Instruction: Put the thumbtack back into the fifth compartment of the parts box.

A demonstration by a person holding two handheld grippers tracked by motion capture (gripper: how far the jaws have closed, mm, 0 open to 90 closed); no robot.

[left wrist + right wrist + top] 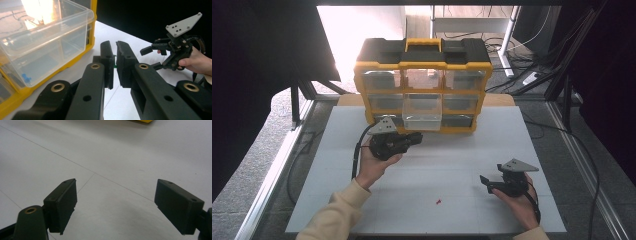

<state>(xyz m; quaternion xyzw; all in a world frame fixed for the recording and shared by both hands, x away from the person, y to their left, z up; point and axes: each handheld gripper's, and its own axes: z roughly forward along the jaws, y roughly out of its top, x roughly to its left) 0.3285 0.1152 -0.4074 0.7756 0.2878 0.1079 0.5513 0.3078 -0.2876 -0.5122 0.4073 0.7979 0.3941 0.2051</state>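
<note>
- Near the far edge of the white worktop (452, 165) stands a yellow-and-black drawer cabinet (423, 90); its clear middle drawer (422, 113) is pulled out toward the person.
- Just in front of that drawer, left of centre, the left gripper (416, 138) is clenched on a small green piece (115, 66), which shows as a sliver between the two pads.
- A small blue item (26, 78) lies in the drawer's near corner.
- Toward the near right corner, the right gripper (485, 183) hangs with its jaws released and wide, bare worktop between them.
- A small red piece (438, 202) lies near the front edge, between the two hands.
</note>
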